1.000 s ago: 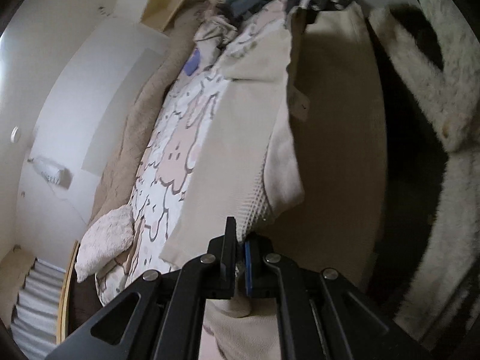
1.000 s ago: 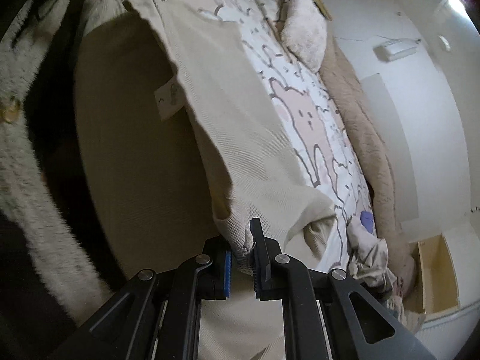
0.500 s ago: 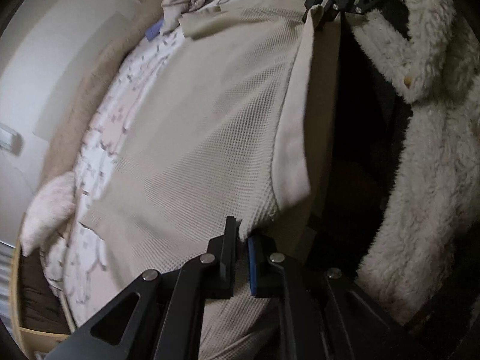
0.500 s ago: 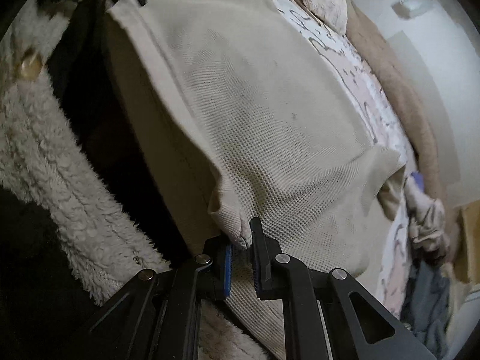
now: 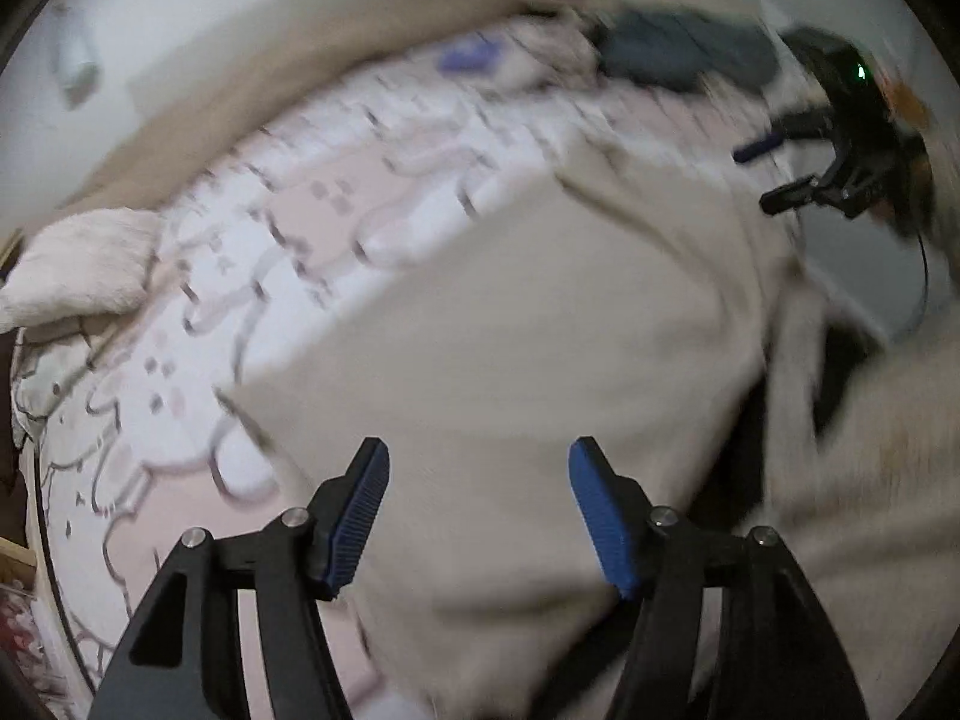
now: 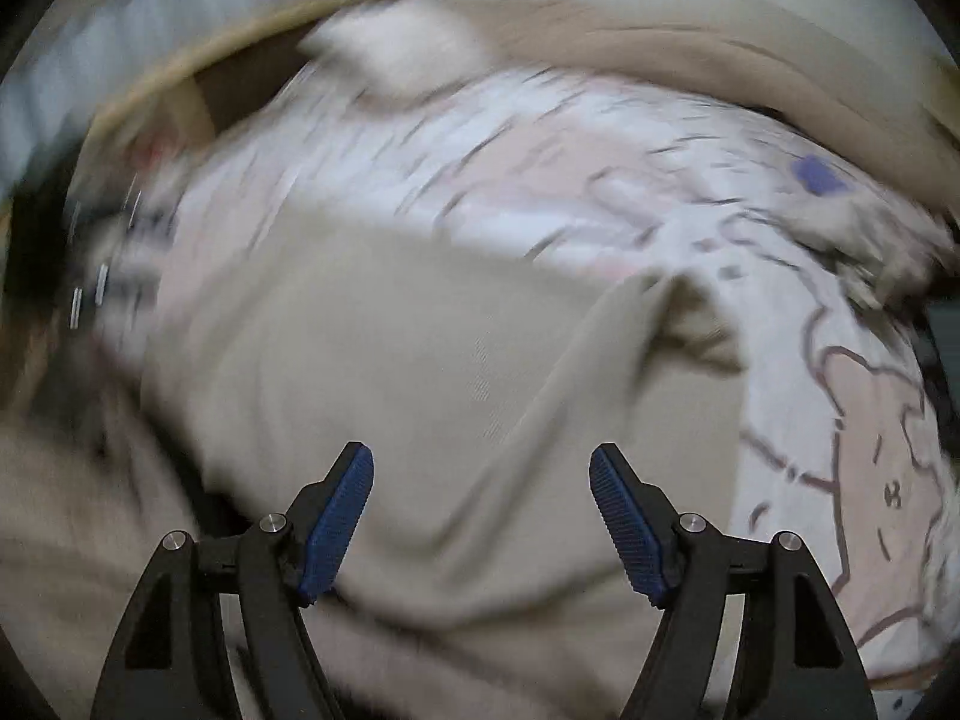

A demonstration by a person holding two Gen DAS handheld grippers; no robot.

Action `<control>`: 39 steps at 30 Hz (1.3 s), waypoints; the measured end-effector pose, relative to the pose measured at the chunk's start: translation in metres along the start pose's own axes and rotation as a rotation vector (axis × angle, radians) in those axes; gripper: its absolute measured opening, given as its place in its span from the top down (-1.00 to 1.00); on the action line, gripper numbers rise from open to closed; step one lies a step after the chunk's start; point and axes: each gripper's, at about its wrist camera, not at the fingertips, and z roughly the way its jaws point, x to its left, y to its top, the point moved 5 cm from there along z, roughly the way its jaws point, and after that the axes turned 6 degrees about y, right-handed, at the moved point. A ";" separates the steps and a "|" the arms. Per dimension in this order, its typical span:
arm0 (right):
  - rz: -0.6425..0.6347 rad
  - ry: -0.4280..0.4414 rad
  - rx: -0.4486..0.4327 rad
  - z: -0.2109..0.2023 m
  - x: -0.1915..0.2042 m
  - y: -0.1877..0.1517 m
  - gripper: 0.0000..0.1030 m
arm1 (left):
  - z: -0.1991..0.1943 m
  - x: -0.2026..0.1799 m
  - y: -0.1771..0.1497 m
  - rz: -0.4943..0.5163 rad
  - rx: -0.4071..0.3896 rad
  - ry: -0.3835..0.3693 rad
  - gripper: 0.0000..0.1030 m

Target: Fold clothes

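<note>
I am holding the left gripper (image 5: 479, 507) and right gripper (image 6: 481, 516) spread wide over the beige waffle-knit top (image 5: 510, 348), gripping nothing, so the cloth can settle flat for folding. It is lying on the cartoon-printed white and pink bedsheet (image 6: 540, 144), blurred, one sleeve (image 6: 678, 318) crumpled.

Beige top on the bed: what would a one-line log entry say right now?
beige top: lying on bed | left gripper: open, empty | right gripper: open, empty | views blurred
</note>
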 end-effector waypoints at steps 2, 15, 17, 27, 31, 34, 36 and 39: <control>0.197 0.059 -0.060 0.006 -0.034 0.032 -0.45 | 0.020 0.007 0.026 -0.082 -0.039 -0.018 -0.21; 0.589 -0.002 0.138 0.126 -0.144 0.093 -0.06 | 0.191 0.039 0.028 -0.417 0.046 0.216 -0.21; 0.602 -0.027 0.170 0.138 -0.149 0.090 -0.06 | 0.203 0.038 0.015 -0.429 0.055 0.234 -0.21; 0.660 -0.077 -0.011 0.109 -0.160 0.074 0.88 | 0.208 0.044 0.001 -0.485 -0.011 0.210 -0.35; 0.701 -0.128 -0.155 0.054 -0.181 0.053 0.89 | 0.207 0.044 0.001 -0.485 -0.017 0.208 -0.35; 0.752 -0.301 -0.147 0.045 -0.222 0.025 0.94 | 0.208 0.045 0.001 -0.487 -0.018 0.205 -0.35; 0.787 -0.329 -0.134 0.046 -0.239 0.010 0.94 | 0.208 0.044 0.001 -0.487 -0.018 0.205 -0.35; 0.828 -0.232 -0.192 0.043 -0.239 0.000 0.94 | 0.208 0.044 0.001 -0.488 -0.018 0.206 -0.36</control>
